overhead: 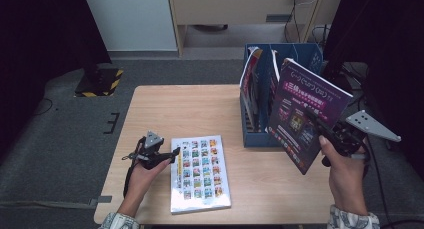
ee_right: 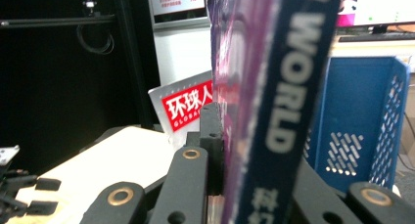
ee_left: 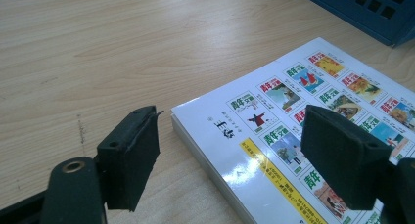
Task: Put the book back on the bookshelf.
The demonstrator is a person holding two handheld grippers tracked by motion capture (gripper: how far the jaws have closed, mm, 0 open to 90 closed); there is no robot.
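Nearest me, my left gripper (overhead: 165,155) rests low on the table (overhead: 165,109), jaws apart, straddling the near corner of the flat book (overhead: 201,174) without gripping it; in the left gripper view that white cover of small pictures (ee_left: 303,116) lies between my pads (ee_left: 132,150). Off to my right, my right gripper (overhead: 320,126) is raised, jaws clamped on the purple magazine (overhead: 305,114), which tilts in the air just in front of the blue rack (overhead: 255,134). From the right gripper view its spine (ee_right: 279,101) stands upright between my jaws. Farther back, the rack (ee_right: 362,116) holds another magazine (ee_right: 181,106) with a red title band
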